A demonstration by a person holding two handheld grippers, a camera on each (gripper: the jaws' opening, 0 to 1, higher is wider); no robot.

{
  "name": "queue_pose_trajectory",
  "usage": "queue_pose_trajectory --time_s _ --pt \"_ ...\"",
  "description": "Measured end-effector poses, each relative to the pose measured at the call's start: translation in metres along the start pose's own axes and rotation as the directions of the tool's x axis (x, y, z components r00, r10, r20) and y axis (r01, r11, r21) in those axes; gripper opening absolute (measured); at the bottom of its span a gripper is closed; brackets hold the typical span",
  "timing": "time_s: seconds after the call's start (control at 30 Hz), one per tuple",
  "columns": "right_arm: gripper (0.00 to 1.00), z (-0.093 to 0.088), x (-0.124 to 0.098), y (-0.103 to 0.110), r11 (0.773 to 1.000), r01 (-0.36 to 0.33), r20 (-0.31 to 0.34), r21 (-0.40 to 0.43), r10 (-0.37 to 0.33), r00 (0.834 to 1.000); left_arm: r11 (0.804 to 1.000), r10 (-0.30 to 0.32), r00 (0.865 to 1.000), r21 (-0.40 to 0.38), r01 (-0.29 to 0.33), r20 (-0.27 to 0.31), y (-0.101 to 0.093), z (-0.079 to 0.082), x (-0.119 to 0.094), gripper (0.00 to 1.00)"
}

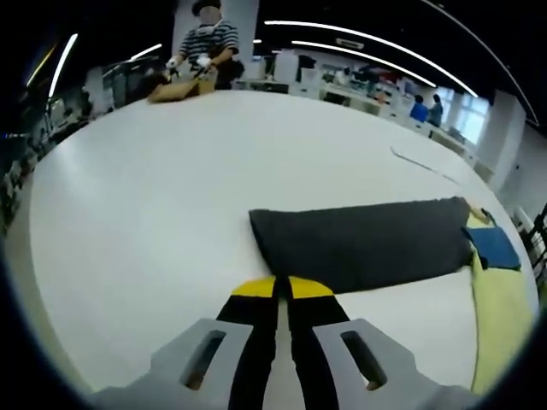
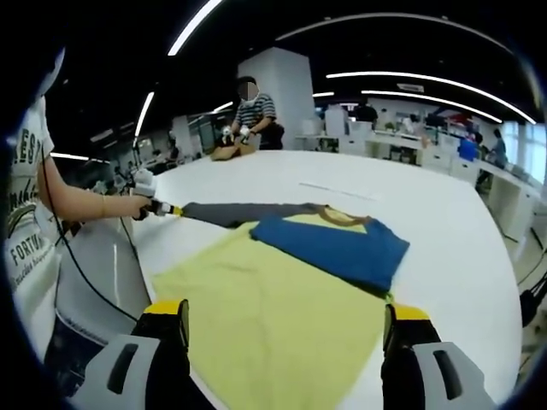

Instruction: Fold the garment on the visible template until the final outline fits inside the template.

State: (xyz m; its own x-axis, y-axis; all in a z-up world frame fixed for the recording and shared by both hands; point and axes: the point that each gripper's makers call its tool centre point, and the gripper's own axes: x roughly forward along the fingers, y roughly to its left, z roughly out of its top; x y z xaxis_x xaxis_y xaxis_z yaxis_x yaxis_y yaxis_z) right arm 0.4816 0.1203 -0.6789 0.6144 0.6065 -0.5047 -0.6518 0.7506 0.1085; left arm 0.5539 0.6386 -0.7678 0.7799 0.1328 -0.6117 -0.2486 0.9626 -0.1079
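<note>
Left gripper view showed the left gripper [image 1: 283, 287] with jaws closed together, holding nothing, just near of the dark garment [image 1: 367, 243] on the white table [image 1: 154, 213]. The right gripper [image 2: 286, 318] stood wide apart and empty over the yellow template [image 2: 273, 316], blue cloth [image 2: 338, 243] beyond.

**What things look made of**

The worktop [image 1: 154, 213] is smooth, white and a little shiny. The dark grey cloth [image 1: 367, 243] looks soft and matt. The yellow sheet [image 2: 273, 325] and the blue garment [image 2: 342, 243] are matt cloth too. The left tongs [image 1: 282, 289] have grey plastic and yellow tips.
</note>
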Motion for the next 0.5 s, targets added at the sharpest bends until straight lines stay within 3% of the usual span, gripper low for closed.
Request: queue_pose_trajectory --time_s 0.5 --pt "0.98 0.001 -0.002 0.005 1.000 -0.016 0.009 -0.009 0.016 1.000 0.999 -0.029 0.998 0.044 0.026 0.061 -0.016 0.024 -0.007 0.01"
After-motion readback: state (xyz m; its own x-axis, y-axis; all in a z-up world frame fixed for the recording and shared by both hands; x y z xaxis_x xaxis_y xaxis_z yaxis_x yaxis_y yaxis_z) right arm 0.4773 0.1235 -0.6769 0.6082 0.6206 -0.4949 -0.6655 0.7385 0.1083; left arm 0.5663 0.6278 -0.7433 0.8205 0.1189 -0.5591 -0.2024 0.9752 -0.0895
